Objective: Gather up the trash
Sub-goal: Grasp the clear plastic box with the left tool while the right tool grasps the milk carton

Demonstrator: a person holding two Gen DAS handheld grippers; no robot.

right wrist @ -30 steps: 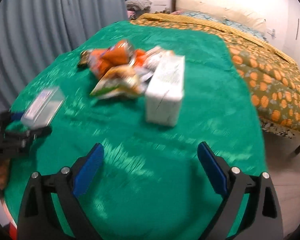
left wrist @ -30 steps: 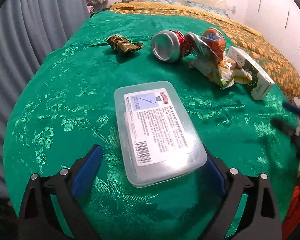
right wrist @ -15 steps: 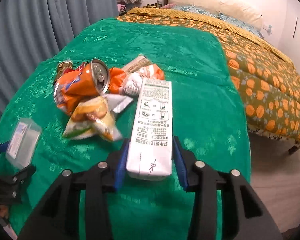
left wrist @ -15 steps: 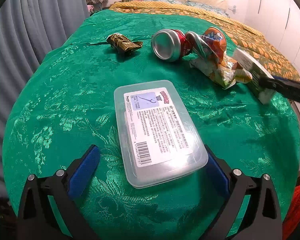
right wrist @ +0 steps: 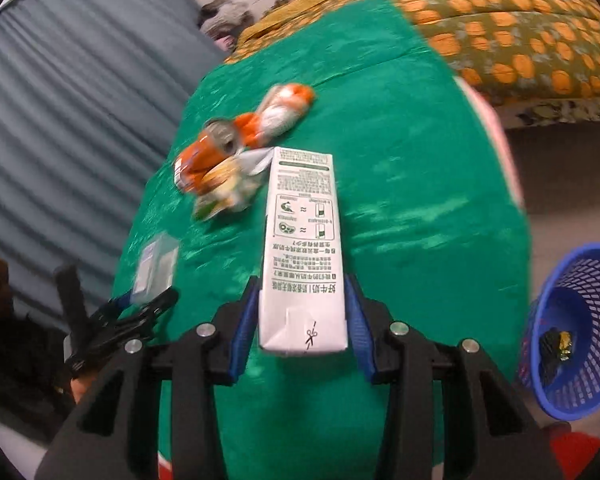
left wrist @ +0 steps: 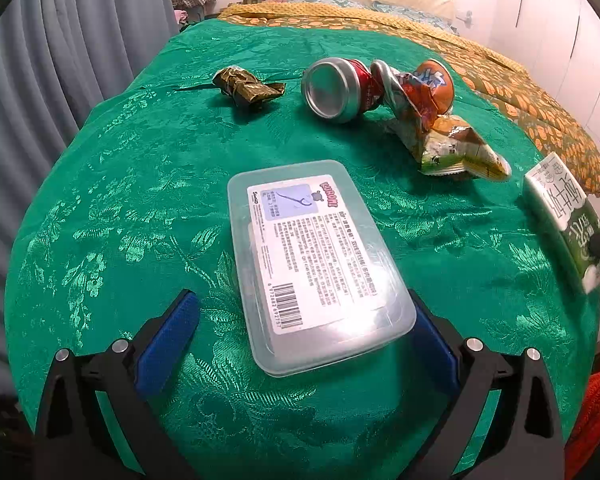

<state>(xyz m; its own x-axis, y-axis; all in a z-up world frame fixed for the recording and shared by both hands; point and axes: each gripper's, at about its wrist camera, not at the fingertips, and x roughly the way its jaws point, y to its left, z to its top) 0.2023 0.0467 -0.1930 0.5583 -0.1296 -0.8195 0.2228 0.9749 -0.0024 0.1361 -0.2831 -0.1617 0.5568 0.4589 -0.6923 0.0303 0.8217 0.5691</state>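
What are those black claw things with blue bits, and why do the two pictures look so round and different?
They are two grabbing tools, one in each of a person's hands, each carrying a wide-angle camera. The left gripper has its jaws open around a clear plastic box lying on the green cloth. Behind it lie a red can, crumpled snack wrappers and a dark wrapper. The right gripper has its jaws squeezed on a white milk carton. A blue basket stands on the floor nearby.

Grey-blue curtain (left wrist: 60, 60) at left; white wall (left wrist: 548, 20); bed (left wrist: 380, 12), orange-patterned cover; green cloth (left wrist: 140, 160).
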